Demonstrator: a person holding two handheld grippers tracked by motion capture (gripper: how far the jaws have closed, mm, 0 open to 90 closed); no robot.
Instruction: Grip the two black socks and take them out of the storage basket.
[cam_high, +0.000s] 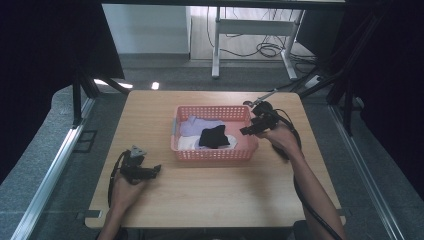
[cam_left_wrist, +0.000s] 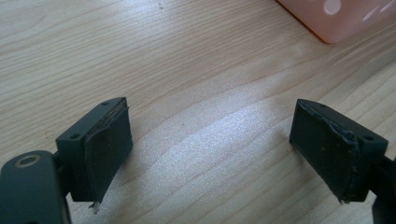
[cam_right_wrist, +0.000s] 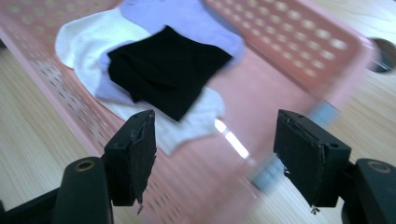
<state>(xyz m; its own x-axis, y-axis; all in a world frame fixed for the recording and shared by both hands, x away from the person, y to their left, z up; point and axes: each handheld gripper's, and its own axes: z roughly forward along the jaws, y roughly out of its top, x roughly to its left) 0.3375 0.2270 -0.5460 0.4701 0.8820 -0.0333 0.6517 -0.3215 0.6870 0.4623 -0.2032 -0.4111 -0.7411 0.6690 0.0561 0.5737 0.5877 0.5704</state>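
A pink perforated basket (cam_high: 212, 155) stands in the middle of the wooden table (cam_high: 210, 195). In it a black cloth (cam_high: 214, 136) lies on top of a lavender cloth (cam_high: 197, 125) and a white cloth (cam_high: 186, 143). My right gripper (cam_high: 246, 131) hovers at the basket's right end, open and empty. In the right gripper view its jaws (cam_right_wrist: 215, 135) stand apart above the basket floor, with the black cloth (cam_right_wrist: 168, 65) just beyond them. My left gripper (cam_high: 155, 170) rests low at the table's front left, open over bare wood (cam_left_wrist: 210, 126), and the basket corner (cam_left_wrist: 336, 18) lies ahead of it.
A small round hole (cam_right_wrist: 385, 53) is cut in the tabletop past the basket's far rim (cam_right_wrist: 299, 42). Black curtains hang on both sides of the table. A white desk frame (cam_high: 252, 27) with cables stands on the floor behind it.
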